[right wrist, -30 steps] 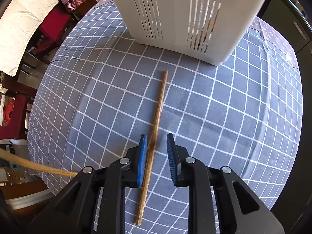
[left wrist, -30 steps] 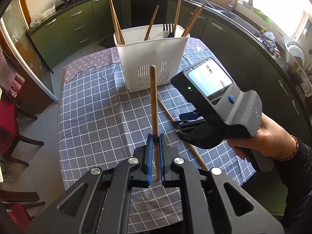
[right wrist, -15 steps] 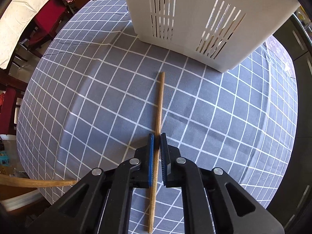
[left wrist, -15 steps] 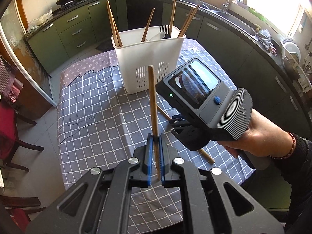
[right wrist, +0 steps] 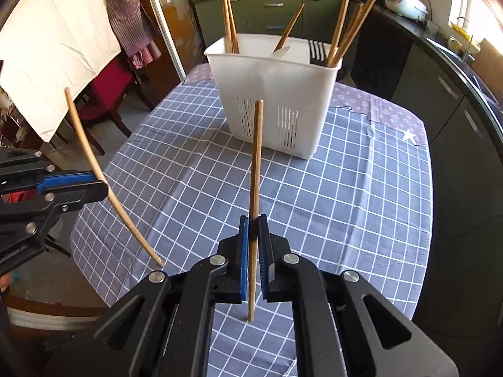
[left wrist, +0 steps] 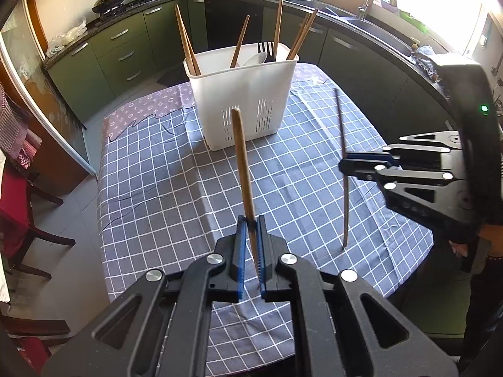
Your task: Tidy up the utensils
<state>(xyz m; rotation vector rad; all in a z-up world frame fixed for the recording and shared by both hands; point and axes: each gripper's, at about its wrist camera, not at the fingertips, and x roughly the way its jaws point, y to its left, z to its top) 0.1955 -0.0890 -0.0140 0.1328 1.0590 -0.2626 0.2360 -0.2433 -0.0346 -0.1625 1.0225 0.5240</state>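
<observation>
A white slotted utensil basket (left wrist: 242, 100) stands at the far side of the table and also shows in the right wrist view (right wrist: 276, 94). Several wooden chopsticks, a black fork and a white spoon stand in it. My left gripper (left wrist: 250, 229) is shut on a wooden chopstick (left wrist: 242, 163), held upright above the table; it also shows in the right wrist view (right wrist: 103, 185). My right gripper (right wrist: 254, 229) is shut on a second chopstick (right wrist: 255, 169), held upright clear of the cloth; it also shows in the left wrist view (left wrist: 344, 163).
The table wears a grey checked cloth (left wrist: 176, 188). Green kitchen cabinets (left wrist: 122, 50) and a dark counter run behind and to the right. Red chairs (left wrist: 15, 207) stand to the left of the table. A white cloth (right wrist: 53, 47) hangs at the left.
My right gripper closed on the chopstick that lay on the cloth and lifted it upright off the table. The left gripper kept its chopstick and drew back a little from the basket.
</observation>
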